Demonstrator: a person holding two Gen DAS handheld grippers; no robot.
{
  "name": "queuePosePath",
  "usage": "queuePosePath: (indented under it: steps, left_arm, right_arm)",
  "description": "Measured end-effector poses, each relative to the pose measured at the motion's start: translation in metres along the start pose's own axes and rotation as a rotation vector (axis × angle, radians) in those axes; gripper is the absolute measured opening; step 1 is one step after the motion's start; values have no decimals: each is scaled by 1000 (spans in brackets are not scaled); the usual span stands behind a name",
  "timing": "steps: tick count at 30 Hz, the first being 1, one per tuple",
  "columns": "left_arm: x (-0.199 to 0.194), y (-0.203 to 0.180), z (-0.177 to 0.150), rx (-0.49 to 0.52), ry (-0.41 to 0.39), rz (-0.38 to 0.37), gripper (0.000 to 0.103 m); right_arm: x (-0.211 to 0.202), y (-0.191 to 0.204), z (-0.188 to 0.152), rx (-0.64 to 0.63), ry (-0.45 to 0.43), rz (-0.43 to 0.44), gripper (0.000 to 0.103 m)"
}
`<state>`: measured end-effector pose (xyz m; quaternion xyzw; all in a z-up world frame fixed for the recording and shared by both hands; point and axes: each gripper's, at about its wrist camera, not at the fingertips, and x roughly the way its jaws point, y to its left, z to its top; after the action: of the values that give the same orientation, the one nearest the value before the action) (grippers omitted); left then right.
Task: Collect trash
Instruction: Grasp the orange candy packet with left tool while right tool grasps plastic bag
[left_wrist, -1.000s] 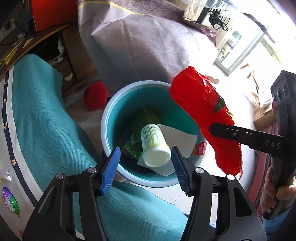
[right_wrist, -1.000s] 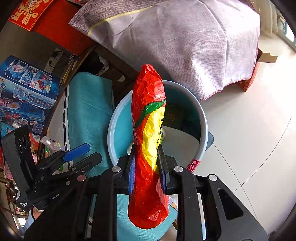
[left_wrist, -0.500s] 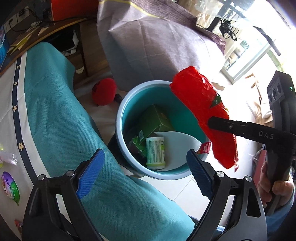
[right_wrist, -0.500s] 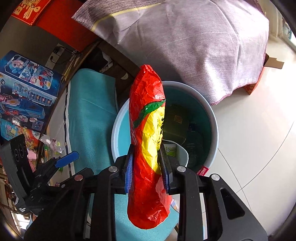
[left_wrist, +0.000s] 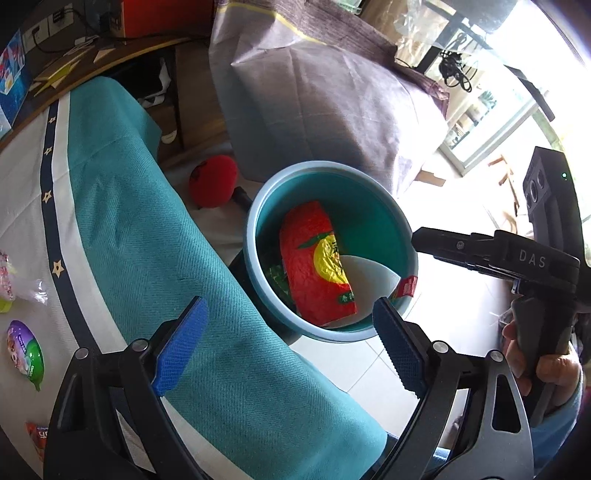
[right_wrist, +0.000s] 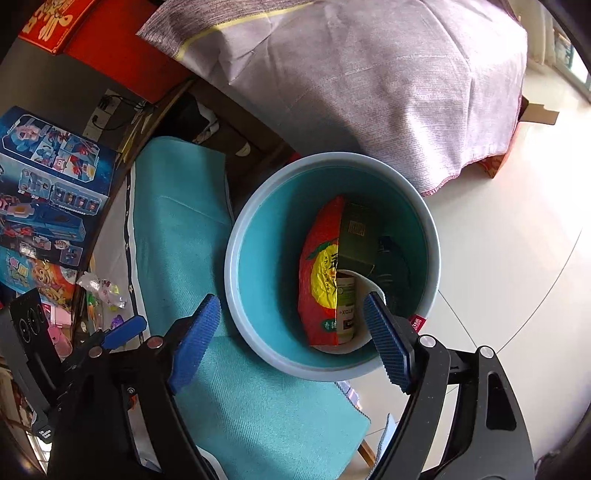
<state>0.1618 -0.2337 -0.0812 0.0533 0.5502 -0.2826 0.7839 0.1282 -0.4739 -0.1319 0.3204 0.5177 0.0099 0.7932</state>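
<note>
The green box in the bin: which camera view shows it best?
The right wrist view: the green box shows a whole face beside the red wrapper in the bin. In the left wrist view the red wrapper covers it; only green scraps peek out.

One teal bin (right_wrist: 430, 236), centre of frame. Inside it: one red snack bag (right_wrist: 319, 273), one green carton (right_wrist: 358, 236), one white cup (right_wrist: 346, 306), one white paper sheet (left_wrist: 365, 280). One red round item (left_wrist: 213, 181) on the floor, upper centre of the left view. Two grippers: left gripper (left_wrist: 288, 345), right gripper (right_wrist: 291, 341). One small green-and-purple packet (left_wrist: 26, 352) at lower left.
</note>
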Motion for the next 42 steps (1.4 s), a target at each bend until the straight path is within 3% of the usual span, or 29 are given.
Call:
queuePosePath:
  steps: [19, 36, 42]
  left_arm:
    - [-53, 44, -45, -74, -74, 2, 92]
    - [-121, 159, -150, -296, -159, 106, 93]
    - [-127, 195, -179, -400, -160, 105, 96]
  right_arm:
    - [-1, 64, -36, -68, 22, -15, 84]
    - [47, 168, -91, -240, 150, 1, 86]
    - [61, 193, -102, -285, 191, -2, 86]
